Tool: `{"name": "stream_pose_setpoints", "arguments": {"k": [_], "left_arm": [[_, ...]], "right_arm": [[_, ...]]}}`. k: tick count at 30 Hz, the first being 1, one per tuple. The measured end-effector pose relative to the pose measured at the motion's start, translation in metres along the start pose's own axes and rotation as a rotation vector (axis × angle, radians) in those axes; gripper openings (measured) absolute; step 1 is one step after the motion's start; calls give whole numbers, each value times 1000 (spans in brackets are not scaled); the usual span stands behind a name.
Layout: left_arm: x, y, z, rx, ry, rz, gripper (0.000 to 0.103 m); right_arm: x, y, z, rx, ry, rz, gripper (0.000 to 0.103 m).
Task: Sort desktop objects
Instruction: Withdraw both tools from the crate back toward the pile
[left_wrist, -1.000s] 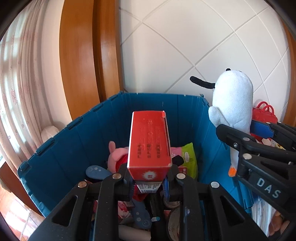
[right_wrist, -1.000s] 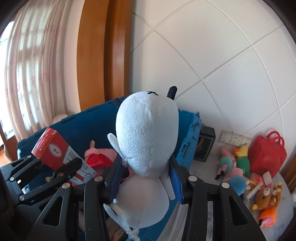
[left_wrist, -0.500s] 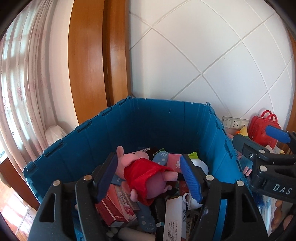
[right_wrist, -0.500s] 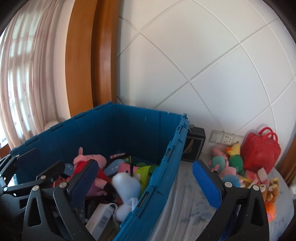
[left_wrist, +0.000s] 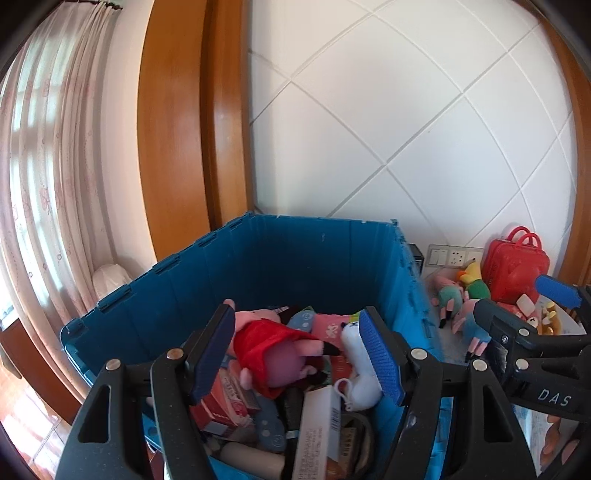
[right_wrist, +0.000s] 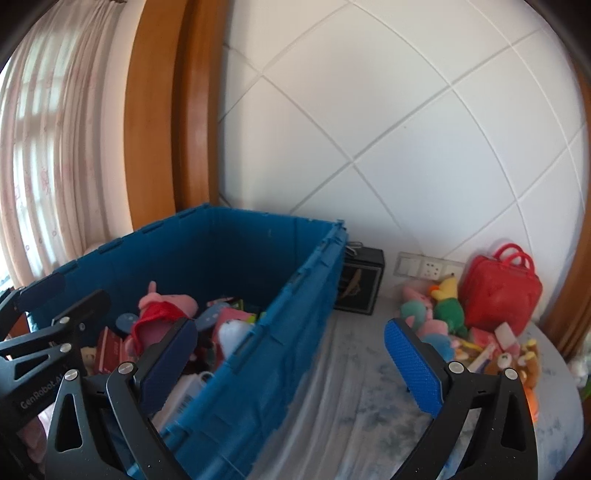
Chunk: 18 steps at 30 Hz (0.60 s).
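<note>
A blue bin (left_wrist: 314, 258) holds several toys and boxes. My left gripper (left_wrist: 295, 325) hangs open over it, nothing between its blue pads. Below it lie a pink pig plush in a red dress (left_wrist: 266, 347), a red box (left_wrist: 225, 402) and a white plush (left_wrist: 358, 373). My right gripper (right_wrist: 288, 332) stands wide open and empty, straddling the bin's right wall (right_wrist: 258, 350). The white plush (right_wrist: 231, 332) and red box (right_wrist: 109, 349) also show in the right wrist view. Each gripper appears in the other's view: the right gripper (left_wrist: 524, 301) and the left gripper (right_wrist: 62, 295).
On the cloth-covered table right of the bin lie several small plush toys (right_wrist: 436, 317) and a red bag (right_wrist: 498, 291). A black box (right_wrist: 360, 284) stands against the tiled wall by a socket (right_wrist: 424, 266). A wooden frame and a curtain are to the left.
The left gripper let go of the red box and the right let go of the white plush. Both now lie in the bin. Both grippers opened and drew back.
</note>
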<state>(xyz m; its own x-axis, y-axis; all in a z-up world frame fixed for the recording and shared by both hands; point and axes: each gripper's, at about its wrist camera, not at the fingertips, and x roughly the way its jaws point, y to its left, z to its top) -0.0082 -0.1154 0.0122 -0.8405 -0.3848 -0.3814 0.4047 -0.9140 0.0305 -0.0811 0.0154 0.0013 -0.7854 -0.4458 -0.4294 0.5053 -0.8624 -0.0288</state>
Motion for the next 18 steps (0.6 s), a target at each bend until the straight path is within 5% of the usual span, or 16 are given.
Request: {"name": "stream_pose_setpoints", "arguments": {"k": [9, 18], "left_arm": [[-33, -88, -2, 80, -85, -143, 69], [-24, -192, -12, 122, 3, -265, 69]], "right_arm": [[-40, -86, -25, 83, 11, -117, 103], [-71, -205, -59, 170, 67, -250, 103]]}}
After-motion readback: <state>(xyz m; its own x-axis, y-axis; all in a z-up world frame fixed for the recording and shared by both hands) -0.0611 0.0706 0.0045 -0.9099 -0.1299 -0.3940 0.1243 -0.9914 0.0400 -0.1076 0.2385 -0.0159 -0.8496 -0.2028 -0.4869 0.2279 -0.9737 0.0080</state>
